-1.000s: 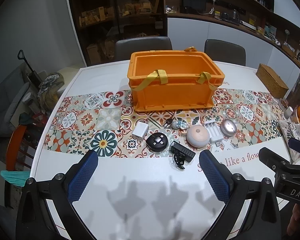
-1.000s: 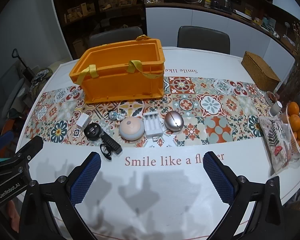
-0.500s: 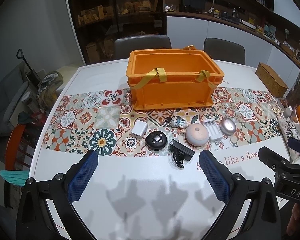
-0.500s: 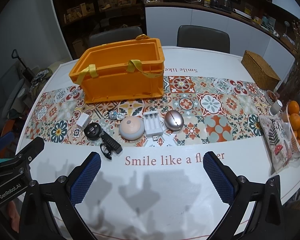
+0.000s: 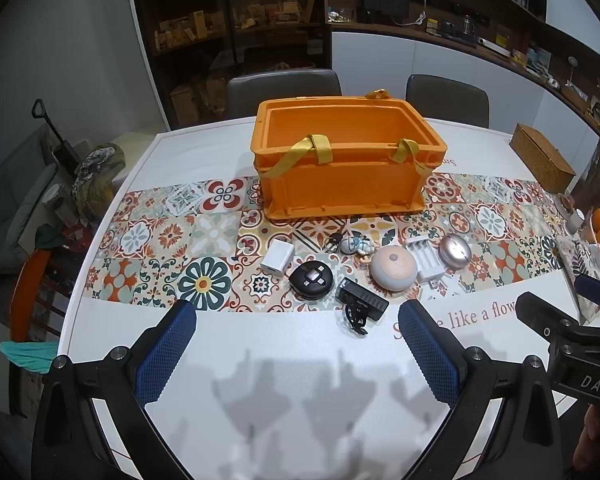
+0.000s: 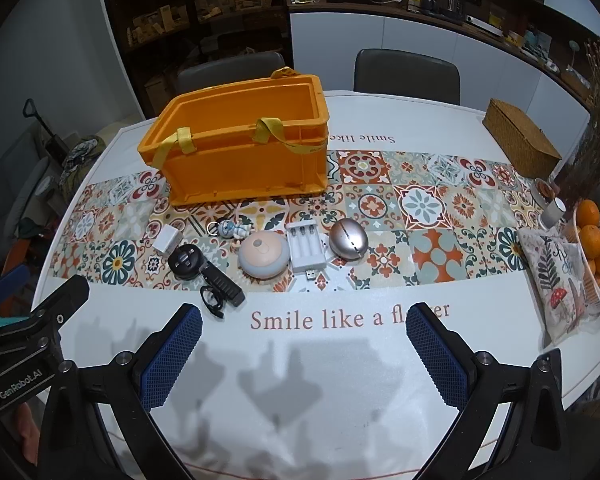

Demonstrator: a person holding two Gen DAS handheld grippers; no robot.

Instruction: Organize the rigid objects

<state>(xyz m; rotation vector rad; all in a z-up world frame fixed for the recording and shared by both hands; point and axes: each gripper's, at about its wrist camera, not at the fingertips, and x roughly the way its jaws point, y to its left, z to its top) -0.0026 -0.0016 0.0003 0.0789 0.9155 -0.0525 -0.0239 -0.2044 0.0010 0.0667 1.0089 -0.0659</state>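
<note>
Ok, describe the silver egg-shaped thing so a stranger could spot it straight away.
Start at the big orange plastic crate on the patterned tile runner; a row of small gadgets lies in front of it. The shiny silver egg-shaped metal object sits at the row's far right end, just right of the white plastic battery charger. It is the only metallic one, with a dark seam across it.

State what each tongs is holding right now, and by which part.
Nothing is held. The left tongs and right tongs both stand open over bare white table, short of the small objects.
</note>
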